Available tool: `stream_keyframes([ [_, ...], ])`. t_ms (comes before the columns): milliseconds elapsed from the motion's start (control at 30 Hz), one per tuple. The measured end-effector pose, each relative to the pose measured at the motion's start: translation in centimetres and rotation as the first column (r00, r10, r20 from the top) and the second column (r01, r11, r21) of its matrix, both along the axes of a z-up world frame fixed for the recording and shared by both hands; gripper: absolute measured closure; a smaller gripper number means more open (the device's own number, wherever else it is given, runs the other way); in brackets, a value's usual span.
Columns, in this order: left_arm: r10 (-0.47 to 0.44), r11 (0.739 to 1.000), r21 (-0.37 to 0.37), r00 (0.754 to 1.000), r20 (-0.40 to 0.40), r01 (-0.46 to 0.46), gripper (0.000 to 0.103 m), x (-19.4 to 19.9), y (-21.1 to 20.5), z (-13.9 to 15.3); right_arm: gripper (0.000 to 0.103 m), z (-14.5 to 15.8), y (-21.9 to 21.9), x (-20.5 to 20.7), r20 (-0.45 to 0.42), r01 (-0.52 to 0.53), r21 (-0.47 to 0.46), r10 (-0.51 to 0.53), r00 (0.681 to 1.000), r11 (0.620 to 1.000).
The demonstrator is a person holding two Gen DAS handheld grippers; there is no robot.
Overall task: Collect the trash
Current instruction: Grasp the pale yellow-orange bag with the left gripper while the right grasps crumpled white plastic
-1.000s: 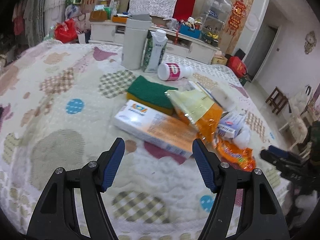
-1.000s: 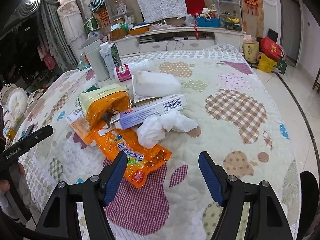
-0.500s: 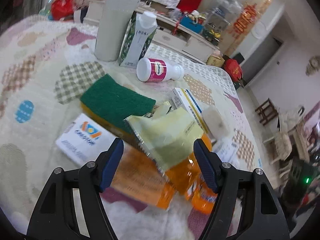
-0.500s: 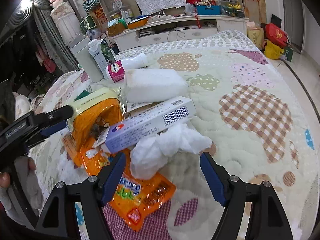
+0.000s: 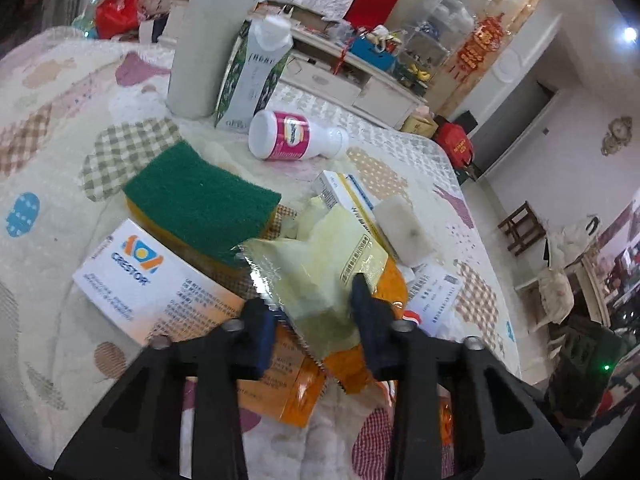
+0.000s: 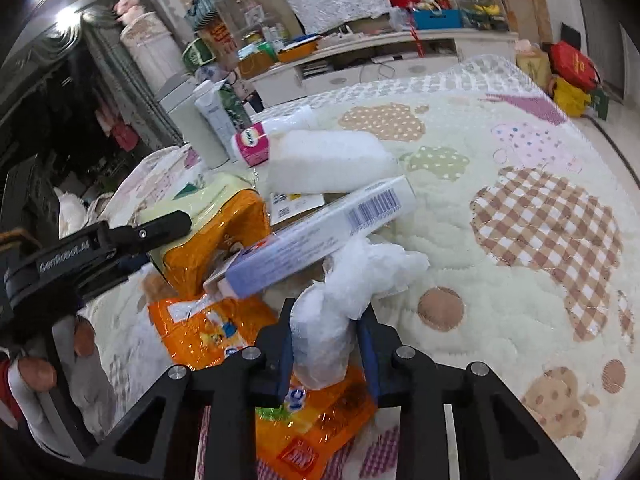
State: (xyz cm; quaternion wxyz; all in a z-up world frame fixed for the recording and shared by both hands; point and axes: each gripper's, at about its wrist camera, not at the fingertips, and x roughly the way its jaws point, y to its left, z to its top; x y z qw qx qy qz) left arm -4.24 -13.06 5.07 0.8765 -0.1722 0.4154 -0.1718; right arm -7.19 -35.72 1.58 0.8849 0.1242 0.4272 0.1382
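Trash lies piled on a patterned quilt (image 6: 520, 128). In the left wrist view my left gripper (image 5: 312, 318) has the pale yellow and orange snack bag (image 5: 316, 264) between its blue pads; the jaws are closing and the pads press its sides. My right gripper (image 6: 326, 340) is shut on a crumpled white tissue wad (image 6: 352, 276), which sticks up past the fingertips. The same snack bag (image 6: 216, 232) shows at left in the right wrist view, with the left gripper's black finger lying over it.
Around the bag lie a green sponge (image 5: 200, 196), a white and orange box (image 5: 160, 288), a pink-labelled bottle (image 5: 292, 136), a carton (image 5: 256, 76) and a grey cylinder (image 5: 208, 48). A barcoded box (image 6: 320, 236) leans over an orange wrapper (image 6: 208, 328). Bare quilt stretches right.
Both grippers moved forward into the pile and their jaws went from wide open to closed, the left around the snack bag, the right around the tissue wad.
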Motion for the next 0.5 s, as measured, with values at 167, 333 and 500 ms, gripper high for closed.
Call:
stream_keyframes([
  [167,-0.031,0.999,-0.004,0.998,0.057,0.032,0.079,-2.1,0.9,2.1,0.076,1.3,-0.3,-2.6,0.041,-0.011,-0.018,0.012,0.999,1.0],
  [333,-0.056,0.998,-0.026,0.993,0.104,0.059,0.079,-4.5,1.1,4.3,0.076,3.3,-1.8,-5.4,0.089,0.02,0.0,-0.02,0.996,1.0],
  [500,-0.088,0.996,-0.01,0.984,0.154,0.09,0.079,-6.6,-0.4,6.1,0.076,4.7,-2.3,-7.6,0.127,0.037,-0.029,-0.033,0.991,0.999],
])
